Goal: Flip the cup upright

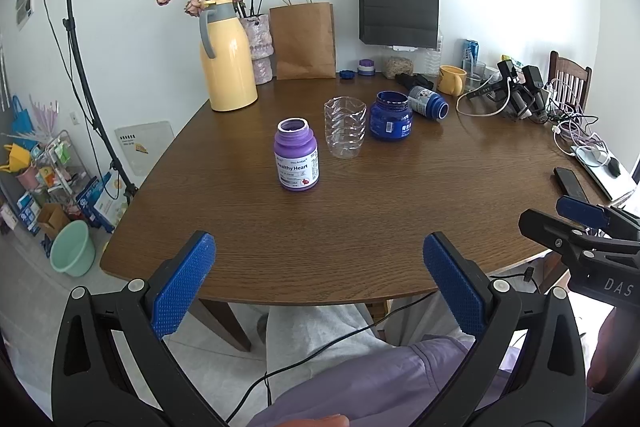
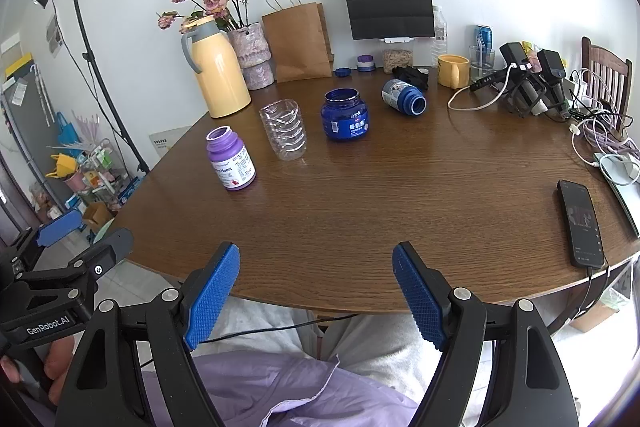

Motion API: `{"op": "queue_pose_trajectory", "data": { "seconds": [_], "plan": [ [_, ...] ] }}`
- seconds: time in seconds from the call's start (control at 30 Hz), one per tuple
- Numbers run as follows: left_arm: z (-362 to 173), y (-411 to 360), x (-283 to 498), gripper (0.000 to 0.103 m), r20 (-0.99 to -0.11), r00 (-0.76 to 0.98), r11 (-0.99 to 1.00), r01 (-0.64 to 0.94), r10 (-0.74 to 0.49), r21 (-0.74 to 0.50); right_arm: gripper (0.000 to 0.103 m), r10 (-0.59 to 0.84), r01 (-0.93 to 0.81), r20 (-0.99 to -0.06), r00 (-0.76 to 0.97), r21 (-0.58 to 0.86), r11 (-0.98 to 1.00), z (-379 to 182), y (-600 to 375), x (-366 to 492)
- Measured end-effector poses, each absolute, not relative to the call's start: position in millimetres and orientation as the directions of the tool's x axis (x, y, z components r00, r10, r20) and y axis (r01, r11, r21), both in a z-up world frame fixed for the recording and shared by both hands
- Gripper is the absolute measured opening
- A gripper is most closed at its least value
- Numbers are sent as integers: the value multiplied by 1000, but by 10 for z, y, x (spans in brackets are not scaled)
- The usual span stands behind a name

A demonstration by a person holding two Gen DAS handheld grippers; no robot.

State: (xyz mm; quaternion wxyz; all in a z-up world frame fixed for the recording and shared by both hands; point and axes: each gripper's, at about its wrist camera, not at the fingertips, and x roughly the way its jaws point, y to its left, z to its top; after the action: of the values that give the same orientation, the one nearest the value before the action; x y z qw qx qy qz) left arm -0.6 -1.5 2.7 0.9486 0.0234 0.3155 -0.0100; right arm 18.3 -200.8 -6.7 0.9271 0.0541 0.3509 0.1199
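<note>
A clear ribbed plastic cup (image 1: 345, 127) (image 2: 285, 130) stands on the brown wooden table (image 1: 360, 211) with its wide mouth facing up, between a purple bottle (image 1: 297, 155) and a blue jar (image 1: 391, 115). My left gripper (image 1: 320, 247) hovers open over the table's near edge, well short of the cup, nothing between its blue pads. My right gripper (image 2: 316, 255) is open too, at the same near edge, empty. Each gripper shows at the side of the other's view: the right one (image 1: 560, 217), the left one (image 2: 88, 237).
A blue bottle (image 2: 403, 96) lies on its side behind the jar. At the back stand a yellow thermos (image 1: 227, 55), a flower vase, paper bags and a yellow mug (image 2: 452, 71). Cables, chargers and a phone (image 2: 582, 223) crowd the right side. A person's lap is below the grippers.
</note>
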Motion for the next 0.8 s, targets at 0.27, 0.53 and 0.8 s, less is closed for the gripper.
{"op": "queue_pose_trajectory", "data": {
  "seconds": [0.27,0.53,0.8],
  "plan": [
    [53,-3,-23,103,-598,801,999,34,-4,38,82,262,-185,-637,725,186,965,-52,-2018,182],
    [53,-4,-24,103,-598,801,999,34,-4,39,82,262,-186,-637,725,186,965,-51,-2023,183],
    [48,-3,-23,103,-598,801,999,33,-3,39,82,262,-185,-636,726,186,965,-52,-2026,184]
  ]
}}
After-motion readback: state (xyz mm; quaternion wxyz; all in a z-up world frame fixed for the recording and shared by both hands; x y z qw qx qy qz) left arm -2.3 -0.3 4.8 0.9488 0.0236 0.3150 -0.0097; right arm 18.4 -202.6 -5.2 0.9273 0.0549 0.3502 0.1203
